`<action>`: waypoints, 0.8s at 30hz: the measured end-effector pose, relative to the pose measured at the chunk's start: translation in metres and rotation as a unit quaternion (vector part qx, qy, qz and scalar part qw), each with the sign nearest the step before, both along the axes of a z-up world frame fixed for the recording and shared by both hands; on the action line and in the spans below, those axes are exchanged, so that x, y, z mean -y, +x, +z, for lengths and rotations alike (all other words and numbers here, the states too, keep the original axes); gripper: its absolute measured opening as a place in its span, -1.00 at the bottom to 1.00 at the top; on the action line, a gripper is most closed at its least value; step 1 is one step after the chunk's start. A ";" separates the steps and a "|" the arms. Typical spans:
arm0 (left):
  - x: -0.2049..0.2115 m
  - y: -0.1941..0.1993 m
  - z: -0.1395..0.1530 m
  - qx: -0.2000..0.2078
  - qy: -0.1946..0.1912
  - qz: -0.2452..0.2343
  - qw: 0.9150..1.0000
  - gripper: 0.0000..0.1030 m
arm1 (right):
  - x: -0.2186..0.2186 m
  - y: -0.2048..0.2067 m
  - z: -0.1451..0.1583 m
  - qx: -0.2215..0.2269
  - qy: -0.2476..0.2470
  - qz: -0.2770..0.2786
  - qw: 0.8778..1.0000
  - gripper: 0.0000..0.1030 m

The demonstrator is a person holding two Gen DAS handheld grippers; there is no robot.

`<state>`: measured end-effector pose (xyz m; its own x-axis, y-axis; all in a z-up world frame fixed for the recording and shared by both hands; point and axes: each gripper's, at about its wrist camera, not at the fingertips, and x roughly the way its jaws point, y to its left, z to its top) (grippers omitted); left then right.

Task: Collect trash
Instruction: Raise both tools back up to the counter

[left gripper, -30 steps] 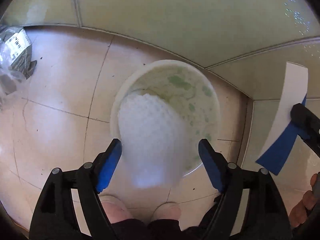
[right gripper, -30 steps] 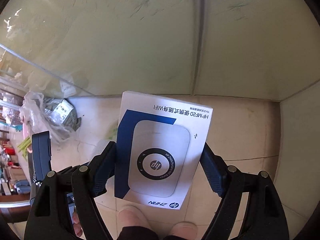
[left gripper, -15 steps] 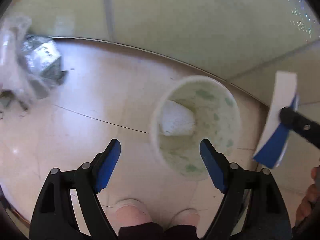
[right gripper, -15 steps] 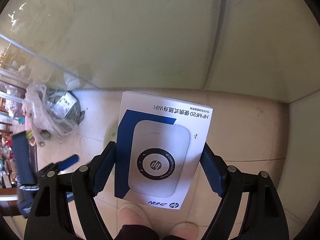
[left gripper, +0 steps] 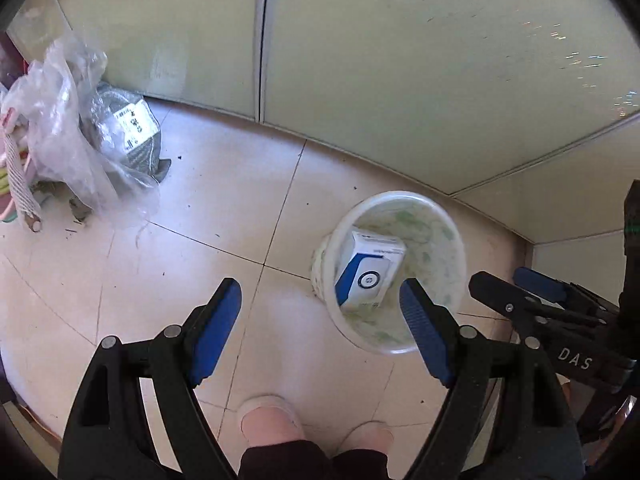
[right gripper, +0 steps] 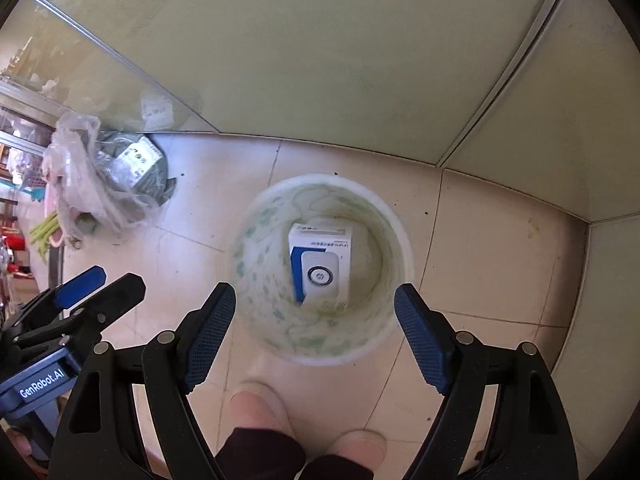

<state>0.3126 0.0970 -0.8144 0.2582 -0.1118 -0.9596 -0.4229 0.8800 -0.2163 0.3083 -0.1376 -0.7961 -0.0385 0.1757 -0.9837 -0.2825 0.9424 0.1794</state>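
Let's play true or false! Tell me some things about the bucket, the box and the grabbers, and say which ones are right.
1. The blue and white box lies inside the white bucket. True.
2. The right gripper is squeezing the box. False: it is open and holds nothing.
3. The left gripper is open. True.
4. The bucket is tipped over on its side. False: it stands upright on the tiled floor.
5. A crumpled plastic bag lies on the floor by the wall. True.

Box [right gripper: 320,266] inside bin [right gripper: 394,224]; mouth open.
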 end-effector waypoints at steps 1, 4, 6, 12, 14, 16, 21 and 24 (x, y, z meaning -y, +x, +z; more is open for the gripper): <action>0.002 0.000 0.010 0.000 0.002 -0.002 1.000 0.57 | 0.003 0.001 0.011 0.002 0.003 -0.006 1.000 0.54; 0.005 0.000 0.049 0.001 0.006 -0.005 1.000 0.56 | 0.009 0.004 0.056 0.010 0.012 -0.019 1.000 0.54; 0.006 0.001 0.085 0.007 0.006 -0.006 1.000 0.57 | 0.014 0.006 0.096 0.023 0.010 -0.029 0.999 0.54; 0.009 0.006 0.223 0.043 0.019 -0.013 0.999 0.57 | 0.023 0.013 0.245 0.068 0.021 -0.051 0.996 0.54; 0.011 0.006 0.274 0.061 0.029 -0.018 0.998 0.57 | 0.023 0.014 0.298 0.090 0.026 -0.056 0.994 0.54; 0.012 0.006 0.325 0.075 0.046 -0.024 0.996 0.57 | 0.023 0.013 0.351 0.111 0.032 -0.063 0.991 0.54; 0.011 0.010 0.444 0.120 0.070 -0.041 0.989 0.57 | 0.024 0.011 0.462 0.154 0.063 -0.089 0.982 0.54; 0.007 0.013 0.503 0.150 0.076 -0.046 0.985 0.57 | 0.024 0.012 0.512 0.182 0.071 -0.101 0.975 0.54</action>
